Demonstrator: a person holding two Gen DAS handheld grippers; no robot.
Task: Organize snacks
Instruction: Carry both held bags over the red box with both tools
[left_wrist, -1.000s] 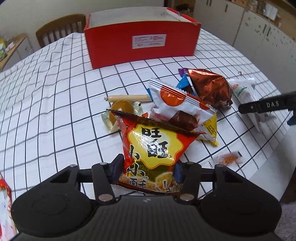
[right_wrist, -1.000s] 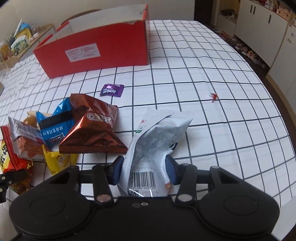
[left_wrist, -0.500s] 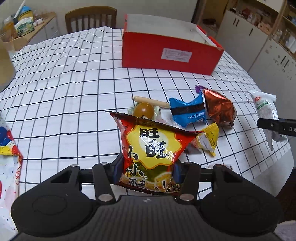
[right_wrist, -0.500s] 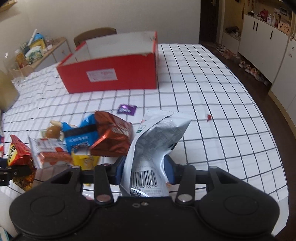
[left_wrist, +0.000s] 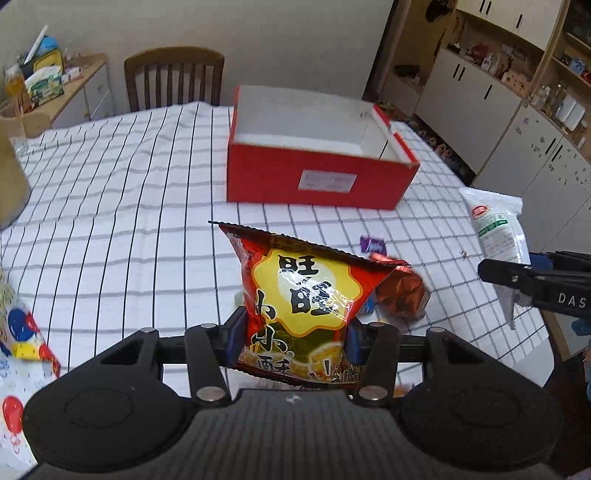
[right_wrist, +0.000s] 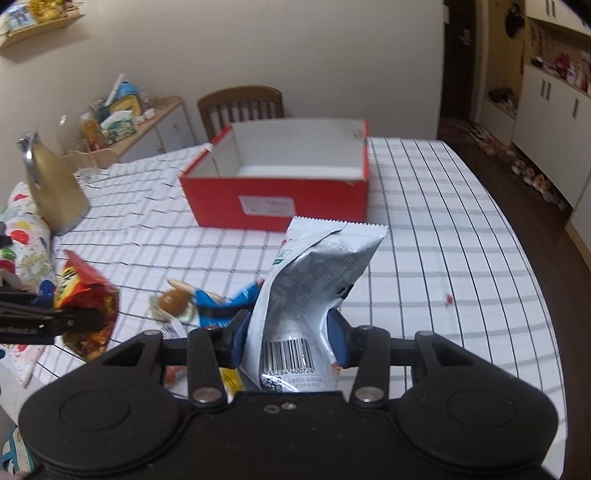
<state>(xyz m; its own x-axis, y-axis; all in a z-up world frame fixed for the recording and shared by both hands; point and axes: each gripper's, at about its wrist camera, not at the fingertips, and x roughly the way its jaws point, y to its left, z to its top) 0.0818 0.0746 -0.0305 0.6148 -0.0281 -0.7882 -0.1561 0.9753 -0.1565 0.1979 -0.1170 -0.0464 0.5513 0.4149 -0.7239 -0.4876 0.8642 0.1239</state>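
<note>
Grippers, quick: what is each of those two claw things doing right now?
Left gripper: closed on the red and yellow crinkly snack bag.
Right gripper: closed on the silver-white foil snack packet.

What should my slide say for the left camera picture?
Left gripper lifts a red-and-yellow snack bag toward the empty red box.

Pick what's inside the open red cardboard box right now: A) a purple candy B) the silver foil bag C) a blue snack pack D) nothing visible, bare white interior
D: the open red cardboard box shows only bare white walls and floor in both wrist views.
</note>
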